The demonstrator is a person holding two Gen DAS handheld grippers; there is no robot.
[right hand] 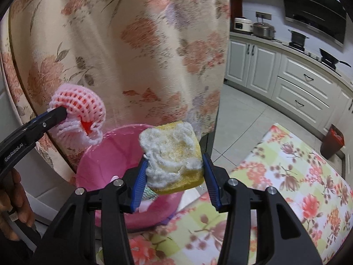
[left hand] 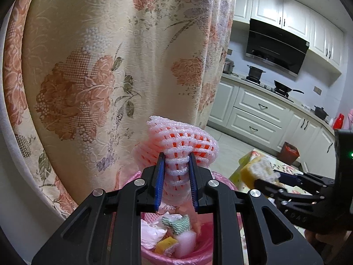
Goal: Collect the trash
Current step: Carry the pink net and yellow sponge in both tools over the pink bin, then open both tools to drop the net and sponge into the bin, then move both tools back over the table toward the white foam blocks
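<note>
Kitchen, flowered curtain [left hand: 106, 70] behind. Left gripper [left hand: 176, 172] clamped on foam net [left hand: 181, 141] above pink bin [right hand: 114, 150]; right gripper [right hand: 174, 172] pinches yellow sponge [right hand: 174, 156] over the bin's rim, beside the table [right hand: 286, 176] edge.

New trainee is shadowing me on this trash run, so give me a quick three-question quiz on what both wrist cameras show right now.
1. True or false: the left claw is shut on the foam fruit net.
2. What does the right claw hold? A) a crumpled tissue B) a yellow sponge C) a plastic cup
3. What lines the trash bin, and is the bin empty?

Key
1. True; its blue pads pinch the net's narrow neck.
2. B; the yellow sponge, with white fluff stuck on its face.
3. A pink bag; no, trash already lies inside, including a sponge piece and crumpled paper.
</note>
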